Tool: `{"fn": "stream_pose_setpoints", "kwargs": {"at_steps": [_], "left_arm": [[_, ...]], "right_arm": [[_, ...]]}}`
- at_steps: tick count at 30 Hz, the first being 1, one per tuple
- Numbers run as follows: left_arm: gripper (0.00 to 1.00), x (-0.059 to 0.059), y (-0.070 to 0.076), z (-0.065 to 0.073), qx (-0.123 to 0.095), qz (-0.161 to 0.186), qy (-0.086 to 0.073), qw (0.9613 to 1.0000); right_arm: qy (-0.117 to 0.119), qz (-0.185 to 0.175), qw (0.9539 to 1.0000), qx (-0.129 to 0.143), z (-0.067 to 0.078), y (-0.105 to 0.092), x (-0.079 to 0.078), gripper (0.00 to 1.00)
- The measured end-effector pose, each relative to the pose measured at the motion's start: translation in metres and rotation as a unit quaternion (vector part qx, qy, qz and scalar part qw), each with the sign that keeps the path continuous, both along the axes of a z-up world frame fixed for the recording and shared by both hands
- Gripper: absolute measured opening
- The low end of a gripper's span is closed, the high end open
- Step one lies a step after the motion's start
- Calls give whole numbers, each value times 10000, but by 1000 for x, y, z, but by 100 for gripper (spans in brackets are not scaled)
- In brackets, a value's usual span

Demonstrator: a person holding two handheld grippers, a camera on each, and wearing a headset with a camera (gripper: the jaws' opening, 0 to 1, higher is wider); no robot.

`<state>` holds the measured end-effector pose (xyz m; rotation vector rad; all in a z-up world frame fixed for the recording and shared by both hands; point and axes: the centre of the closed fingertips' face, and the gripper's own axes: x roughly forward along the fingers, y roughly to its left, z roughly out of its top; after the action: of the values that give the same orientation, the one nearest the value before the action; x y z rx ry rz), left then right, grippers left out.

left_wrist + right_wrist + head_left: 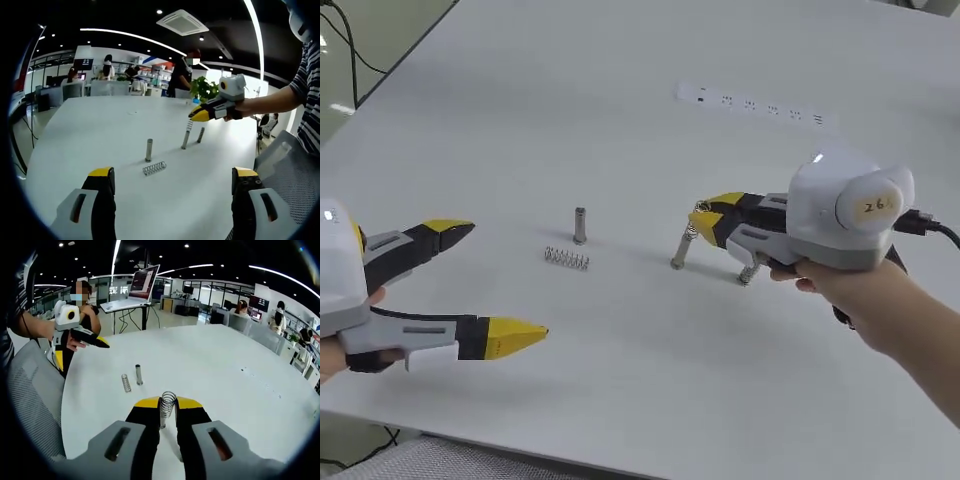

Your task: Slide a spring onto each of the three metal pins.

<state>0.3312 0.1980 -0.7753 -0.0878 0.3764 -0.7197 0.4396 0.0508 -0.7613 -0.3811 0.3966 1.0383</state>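
R gripper (168, 403) clamps spring (168, 398) partway down 2nd pin (678, 258), L gripper (506, 279) agape; next: seat it, then loose spring (567, 258) onto bare pin (580, 224).

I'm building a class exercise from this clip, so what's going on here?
A person's right hand-held gripper is shut on a spring at the top of a tilted pin. A second pin beside it already seems to carry one. The left hand-held gripper hangs open, holding nothing. A third pin stands bare on the white table, a loose spring lying beside it.
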Motion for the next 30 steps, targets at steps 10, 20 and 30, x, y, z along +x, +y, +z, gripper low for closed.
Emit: {"fn": "stream_pose_setpoints", "kwargs": {"at_steps": [10, 20, 30], "left_arm": [[95, 0, -2, -1, -4, -42, 36, 10000], [93, -1, -1, -2, 19, -50, 72, 10000], [93, -1, -1, -1, 12, -39, 32, 10000]], "right_arm": [[106, 56, 9999, -6, -8, 2, -2, 12], [398, -160, 9990, 111, -29, 1, 1, 13], [413, -59, 9989, -217, -52, 7, -5, 13]]}}
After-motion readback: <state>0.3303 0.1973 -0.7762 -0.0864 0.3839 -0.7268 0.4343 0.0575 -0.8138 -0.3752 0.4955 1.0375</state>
